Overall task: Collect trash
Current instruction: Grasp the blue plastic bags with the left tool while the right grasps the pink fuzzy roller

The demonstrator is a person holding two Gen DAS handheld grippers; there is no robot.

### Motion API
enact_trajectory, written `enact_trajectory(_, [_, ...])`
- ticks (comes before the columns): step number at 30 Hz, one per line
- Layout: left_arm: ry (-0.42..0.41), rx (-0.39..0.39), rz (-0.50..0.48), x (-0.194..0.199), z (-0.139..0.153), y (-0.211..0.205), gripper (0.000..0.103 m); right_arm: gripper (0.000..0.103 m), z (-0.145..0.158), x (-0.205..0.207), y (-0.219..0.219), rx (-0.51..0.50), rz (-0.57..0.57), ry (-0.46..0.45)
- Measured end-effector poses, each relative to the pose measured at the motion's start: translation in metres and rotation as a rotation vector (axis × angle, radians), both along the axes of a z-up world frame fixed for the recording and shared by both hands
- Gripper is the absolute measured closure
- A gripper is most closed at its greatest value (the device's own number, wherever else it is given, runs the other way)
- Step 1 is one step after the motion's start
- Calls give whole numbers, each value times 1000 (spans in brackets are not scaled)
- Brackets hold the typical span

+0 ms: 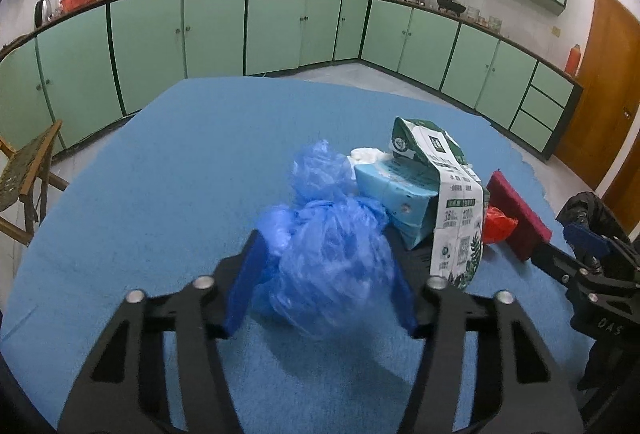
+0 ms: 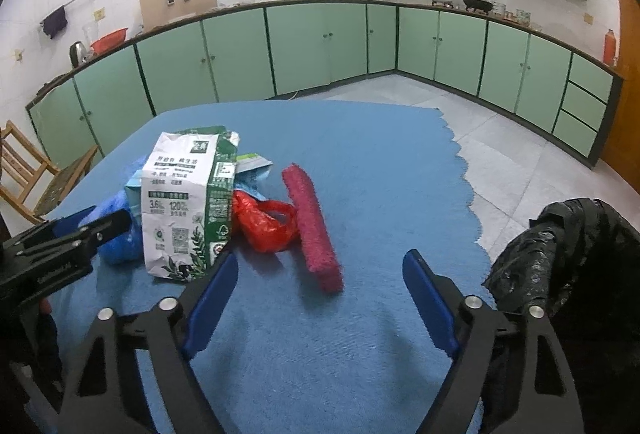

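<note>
A crumpled blue plastic bag (image 1: 332, 258) sits between the blue pads of my left gripper (image 1: 326, 254), which closes on it above the blue table cloth (image 1: 180, 162). Behind it stand a light blue carton (image 1: 396, 194) and a white and green milk carton (image 1: 452, 210), with a white wad (image 1: 366, 154) at the back. A red plastic bag (image 2: 266, 220) and a dark red sponge block (image 2: 314, 226) lie right of the milk carton (image 2: 186, 204). My right gripper (image 2: 320, 290) is open and empty, just in front of the sponge. The blue bag (image 2: 120, 234) shows partly behind my left gripper.
A black trash bag (image 2: 568, 258) hangs at the table's right edge, next to my right gripper. The cloth's torn right edge (image 2: 468, 186) borders the tiled floor. A wooden chair (image 2: 36, 178) stands left of the table. Green cabinets line the walls.
</note>
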State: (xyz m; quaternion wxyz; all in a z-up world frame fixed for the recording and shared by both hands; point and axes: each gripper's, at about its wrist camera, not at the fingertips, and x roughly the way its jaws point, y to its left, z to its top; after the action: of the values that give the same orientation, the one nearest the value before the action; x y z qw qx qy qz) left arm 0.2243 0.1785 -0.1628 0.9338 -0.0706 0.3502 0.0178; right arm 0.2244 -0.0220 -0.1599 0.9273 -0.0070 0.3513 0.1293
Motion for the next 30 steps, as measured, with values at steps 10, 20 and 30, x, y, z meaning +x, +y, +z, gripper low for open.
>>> enact_trajectory(10, [-27,11,0,-4,4,-7,89,67,-7,11,3,-2,19,72])
enact_trajectory(20, [-98,45,43,-29,26,-4,93,88,0,8,-8,24,-4,63])
enact_trajectory(30, [-169,54,42,-52,56,-11,98,89,27,-9,-21,75,-28,8])
